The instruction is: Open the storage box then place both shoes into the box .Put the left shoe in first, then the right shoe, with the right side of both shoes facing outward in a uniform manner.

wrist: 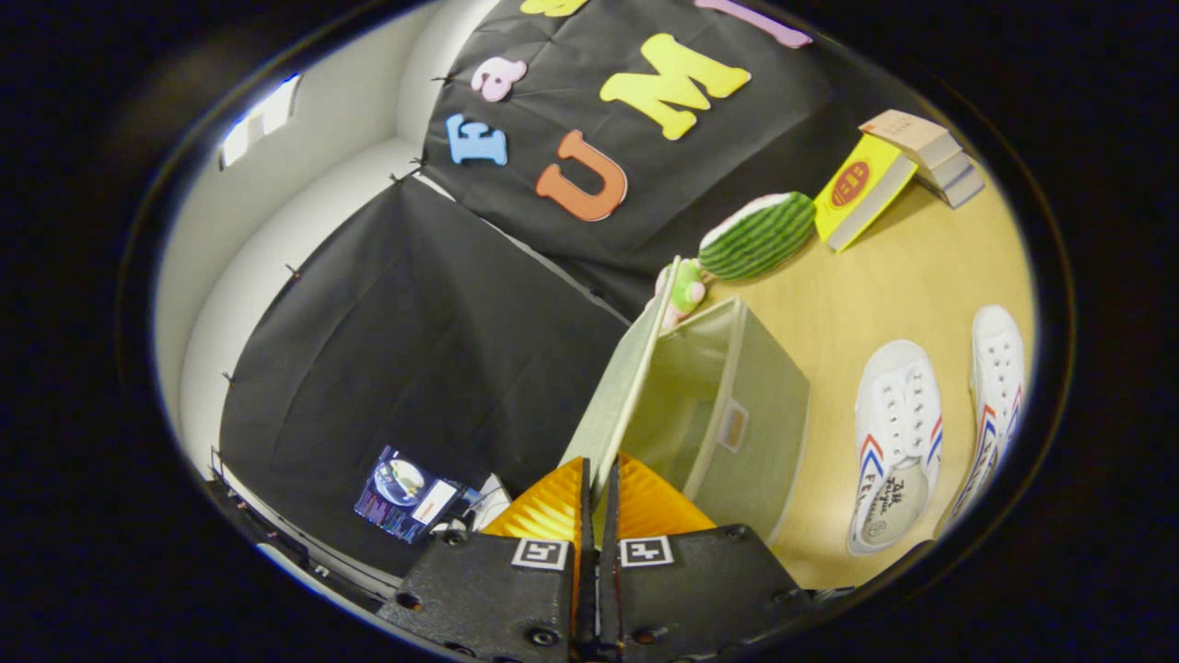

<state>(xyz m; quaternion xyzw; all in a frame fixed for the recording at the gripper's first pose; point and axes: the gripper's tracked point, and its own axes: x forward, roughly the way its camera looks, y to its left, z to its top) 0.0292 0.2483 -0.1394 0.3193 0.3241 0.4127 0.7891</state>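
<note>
Claw at bottom centre was pinched nearly closed on the edge of the lid, both orange fingers pressing the thin panel, lid swung up on edge. Risk: the grip sat right at the lid's rim, so it could slip out and flop back over the box, or a pull could drag the light fabric box across the tabletop. Box interior was hidden behind the lid. Both shoes lay at right, outside the box; the far one was partly cut off. Beyond: a small toy half hidden by the lid, a watermelon toy, books.
</note>
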